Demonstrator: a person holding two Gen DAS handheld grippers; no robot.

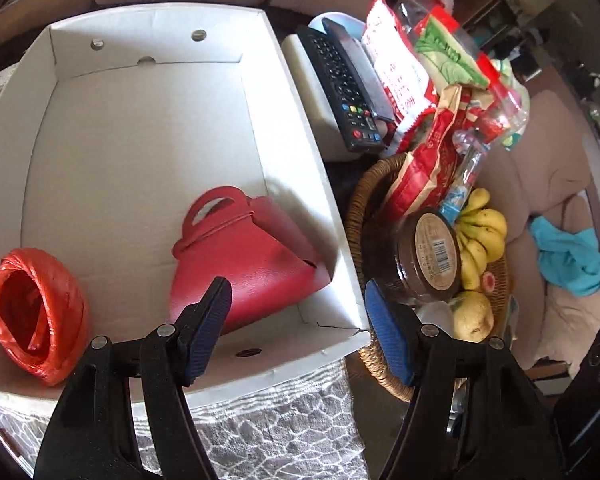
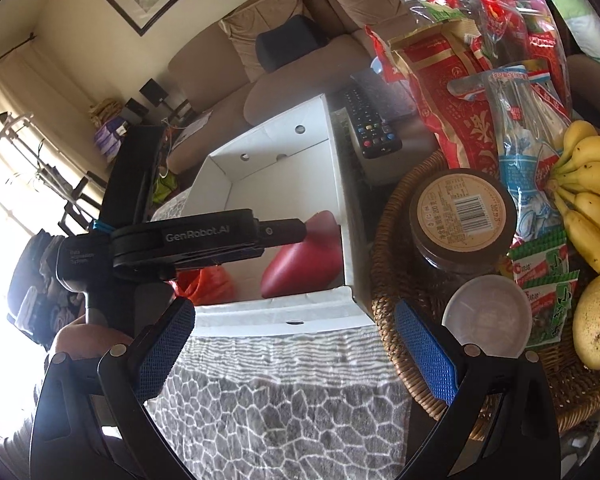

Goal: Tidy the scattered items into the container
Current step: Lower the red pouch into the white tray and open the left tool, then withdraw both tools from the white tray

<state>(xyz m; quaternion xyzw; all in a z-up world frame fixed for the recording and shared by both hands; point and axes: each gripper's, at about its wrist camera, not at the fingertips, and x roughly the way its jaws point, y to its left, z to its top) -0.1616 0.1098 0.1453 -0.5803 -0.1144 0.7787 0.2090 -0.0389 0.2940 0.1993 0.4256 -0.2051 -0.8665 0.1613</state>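
Red bag [image 2: 300, 256] in box [image 2: 340, 184] half hidden behind L gripper [image 2: 260, 236].

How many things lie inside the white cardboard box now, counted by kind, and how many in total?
Inside the white cardboard box:
Red handbag-shaped gift box: 1
Roll of orange-red plastic string: 1
Total: 2

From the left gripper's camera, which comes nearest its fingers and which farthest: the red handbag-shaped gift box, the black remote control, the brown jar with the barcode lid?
1. Red handbag-shaped gift box: in the white cardboard box, right behind the left gripper.
2. Brown jar with the barcode lid: right, in the wicker basket.
3. Black remote control: beyond the box.
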